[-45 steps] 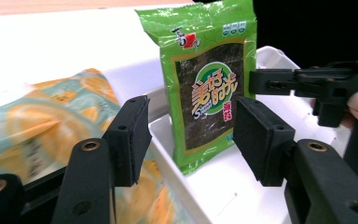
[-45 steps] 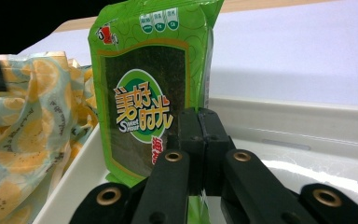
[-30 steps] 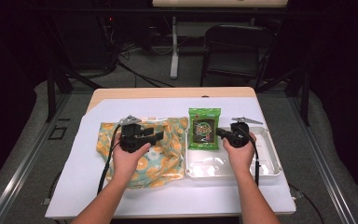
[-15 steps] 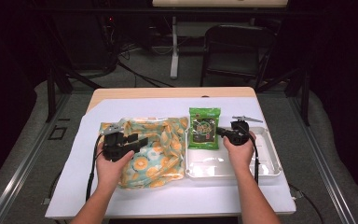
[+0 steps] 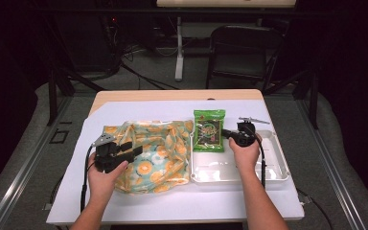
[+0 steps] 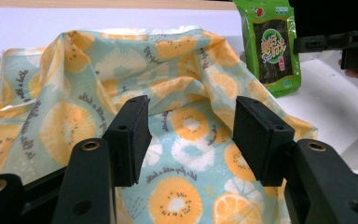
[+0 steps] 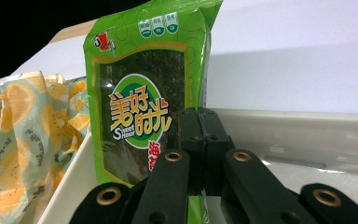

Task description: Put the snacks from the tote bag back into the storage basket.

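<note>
The green packet (image 7: pixel 140 112) is clamped at its edge by the right gripper (image 7: pixel 200 140), leaning over the tray's (image 5: pixel 278 167) left rim. The left gripper (image 6: pixel 189 135) is held wide apart above the cloth (image 6: pixel 74 93), empty.

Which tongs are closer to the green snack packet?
Right. The right tongs sit shut at the green snack packet's edge; whether they pinch it is unclear. The left tongs hang open over the fruit-print bag, farther away.

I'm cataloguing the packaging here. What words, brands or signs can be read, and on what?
"Sweet Hour": on the green snack packet, under large orange Chinese characters.
Red logo at the packet's top left: too small to read.
Three small badges along its top: unreadable.
Dark script on the fruit-print cloth bag: too blurred to read.
</note>
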Available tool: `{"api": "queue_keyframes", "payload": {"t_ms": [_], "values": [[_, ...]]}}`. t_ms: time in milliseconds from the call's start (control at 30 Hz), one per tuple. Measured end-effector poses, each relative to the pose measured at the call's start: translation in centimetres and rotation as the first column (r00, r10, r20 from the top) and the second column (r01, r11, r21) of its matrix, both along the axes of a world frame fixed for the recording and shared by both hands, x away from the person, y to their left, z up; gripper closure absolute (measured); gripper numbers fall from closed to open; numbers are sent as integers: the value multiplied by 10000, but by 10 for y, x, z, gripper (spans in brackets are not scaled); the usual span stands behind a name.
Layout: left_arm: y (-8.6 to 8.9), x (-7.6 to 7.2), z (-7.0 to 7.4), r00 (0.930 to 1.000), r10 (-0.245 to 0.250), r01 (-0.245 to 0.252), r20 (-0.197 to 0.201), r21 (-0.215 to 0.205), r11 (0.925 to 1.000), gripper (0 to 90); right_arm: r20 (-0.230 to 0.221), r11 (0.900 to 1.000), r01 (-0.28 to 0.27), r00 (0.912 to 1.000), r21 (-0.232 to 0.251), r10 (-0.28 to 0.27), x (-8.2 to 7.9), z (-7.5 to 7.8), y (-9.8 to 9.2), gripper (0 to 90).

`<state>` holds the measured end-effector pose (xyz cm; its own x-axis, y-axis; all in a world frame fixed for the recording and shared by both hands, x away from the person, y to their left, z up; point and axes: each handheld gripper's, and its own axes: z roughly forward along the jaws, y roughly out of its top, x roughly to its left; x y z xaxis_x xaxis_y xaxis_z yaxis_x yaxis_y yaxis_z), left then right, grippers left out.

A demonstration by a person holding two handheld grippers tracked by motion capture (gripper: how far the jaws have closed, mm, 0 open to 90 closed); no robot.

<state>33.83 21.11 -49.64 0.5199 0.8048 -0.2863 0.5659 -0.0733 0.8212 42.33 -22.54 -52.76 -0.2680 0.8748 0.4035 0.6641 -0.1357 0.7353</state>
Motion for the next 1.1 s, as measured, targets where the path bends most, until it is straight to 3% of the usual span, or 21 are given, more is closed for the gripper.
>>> {"api": "queue_keyframes", "payload": {"t_ms": [700, 1100], "values": [[14, -2, -4, 9990, 403, -407, -175, -195, 9990, 460, -101, 9998, 85, 9999, 189, -83, 7, -5, 3, 899], [15, -2, -6, 9986, 490, -495, -191, -255, 9984, 460, -185, 10000, 18, 9998, 45, -17, 7, -5, 4, 874]]}}
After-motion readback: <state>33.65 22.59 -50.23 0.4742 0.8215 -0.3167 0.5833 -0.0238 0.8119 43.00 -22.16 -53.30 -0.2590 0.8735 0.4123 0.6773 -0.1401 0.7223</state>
